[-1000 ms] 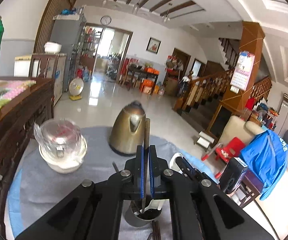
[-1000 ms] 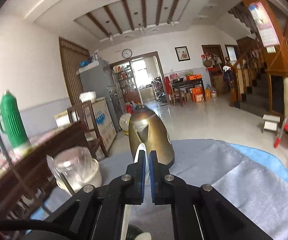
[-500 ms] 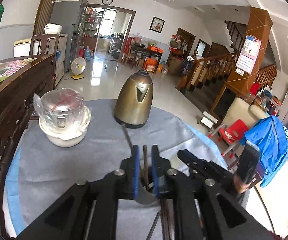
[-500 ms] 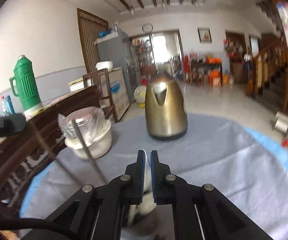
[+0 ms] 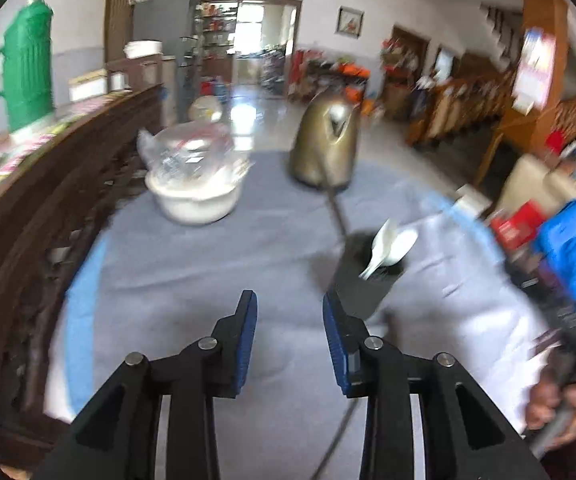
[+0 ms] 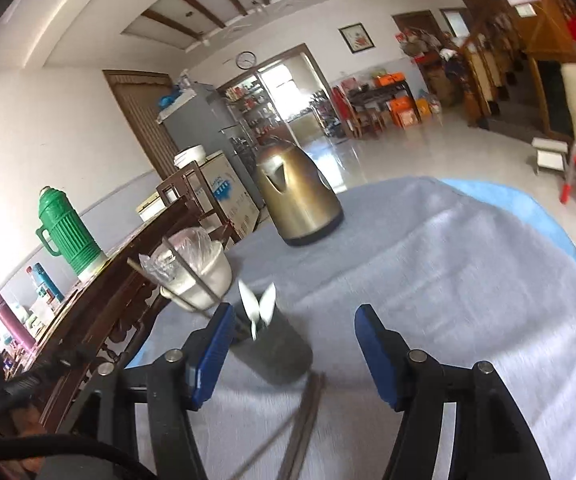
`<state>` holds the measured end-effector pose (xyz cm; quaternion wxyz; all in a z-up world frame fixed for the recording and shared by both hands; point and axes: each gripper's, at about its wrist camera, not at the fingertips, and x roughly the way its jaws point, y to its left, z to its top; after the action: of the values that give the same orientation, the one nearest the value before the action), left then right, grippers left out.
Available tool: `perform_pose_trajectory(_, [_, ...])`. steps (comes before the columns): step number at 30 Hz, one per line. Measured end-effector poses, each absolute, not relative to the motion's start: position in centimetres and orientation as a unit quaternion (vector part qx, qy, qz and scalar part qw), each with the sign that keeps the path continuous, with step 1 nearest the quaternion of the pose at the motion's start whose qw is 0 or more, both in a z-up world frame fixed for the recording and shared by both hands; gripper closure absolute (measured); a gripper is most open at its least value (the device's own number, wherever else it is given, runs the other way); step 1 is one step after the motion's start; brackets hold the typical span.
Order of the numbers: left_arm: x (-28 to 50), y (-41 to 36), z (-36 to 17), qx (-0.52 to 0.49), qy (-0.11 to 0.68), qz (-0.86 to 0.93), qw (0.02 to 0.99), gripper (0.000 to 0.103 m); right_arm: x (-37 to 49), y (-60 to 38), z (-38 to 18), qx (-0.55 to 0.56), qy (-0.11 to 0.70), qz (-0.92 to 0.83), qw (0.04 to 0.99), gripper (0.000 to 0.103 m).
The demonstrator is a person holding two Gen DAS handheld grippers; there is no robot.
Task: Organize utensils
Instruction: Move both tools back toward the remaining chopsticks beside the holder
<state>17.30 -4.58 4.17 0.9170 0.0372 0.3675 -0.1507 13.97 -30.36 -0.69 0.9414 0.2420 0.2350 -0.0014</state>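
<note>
both tools released since half a second ago: left tool (image 5: 290, 320) let chopstick go, right tool (image 6: 292, 344) let spoon go, both now spread wide, empty. two white spoons (image 5: 390, 246) plus chopstick (image 5: 338, 216) stand in dark holder (image 6: 272, 340) on tabletop (image 6: 448, 280). we judge drop step done. next: grab loose chopsticks (image 6: 304, 420) lying before holder, needs low flat pinch.

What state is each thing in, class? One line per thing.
Left hand-held gripper: open, empty.
Right hand-held gripper: open, empty.
Holder: upright, holding spoons and a chopstick.
Spoons: standing in the holder.
Chopsticks: lying loose on the cloth.
Kettle: upright, lid shut.
Bowl: covered with plastic wrap.
</note>
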Motion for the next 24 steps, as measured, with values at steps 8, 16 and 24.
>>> perform_pose_trajectory(8, [13.4, -6.6, 1.8, 0.093, 0.368, -0.098, 0.920, 0.048, 11.1, -28.3, -3.1, 0.207, 0.315, -0.006, 0.926, 0.037])
perform_pose_trajectory(16, [12.5, -7.1, 0.6, 0.108, 0.384, -0.074, 0.914, 0.047, 9.9, -26.8, -4.0, 0.182, 0.342, 0.004, 0.922, 0.037])
perform_pose_trajectory(24, [12.5, -7.5, 0.2, 0.123, 0.386, -0.063, 0.912, 0.047, 9.8, -26.5, -4.2, 0.184, 0.351, 0.006, 0.918, 0.037])
